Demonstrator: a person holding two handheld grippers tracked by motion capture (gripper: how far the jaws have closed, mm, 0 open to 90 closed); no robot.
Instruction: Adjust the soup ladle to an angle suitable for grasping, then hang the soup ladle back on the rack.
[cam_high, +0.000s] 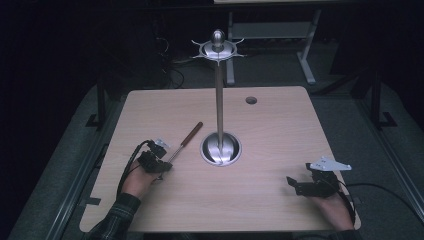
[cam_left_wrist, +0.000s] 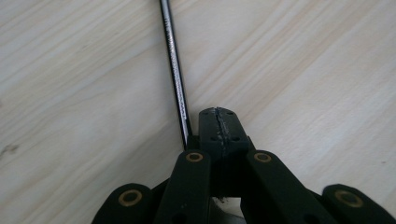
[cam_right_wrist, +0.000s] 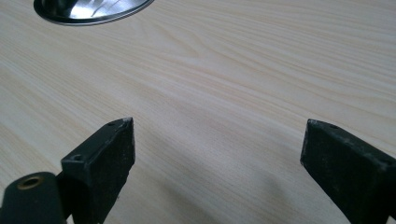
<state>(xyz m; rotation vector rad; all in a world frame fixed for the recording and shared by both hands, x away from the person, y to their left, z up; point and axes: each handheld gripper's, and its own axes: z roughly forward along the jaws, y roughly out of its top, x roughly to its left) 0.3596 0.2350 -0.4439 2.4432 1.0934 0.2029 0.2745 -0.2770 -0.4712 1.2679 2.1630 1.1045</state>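
With my left gripper (cam_left_wrist: 219, 126) jaws pressed together beside the utensil's shaft (cam_left_wrist: 175, 70), not pinching it, lifting would leave it on the counter (cam_high: 270, 200).

A dim lab or workroom is showing: pale wooden worktable (cam_high: 280, 200), grey carpet (cam_high: 65, 165), white metal desk frame (cam_high: 305, 50) standing behind.

Utensil (cam_high: 187, 140) on table (cam_high: 270, 200) — left of stand (cam_high: 220, 148).

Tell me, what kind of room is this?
Probably a lab or workshop, dimly lit: a bare wooden table, a person working two handheld grippers, left gripper and right gripper, and metal desk legs behind.
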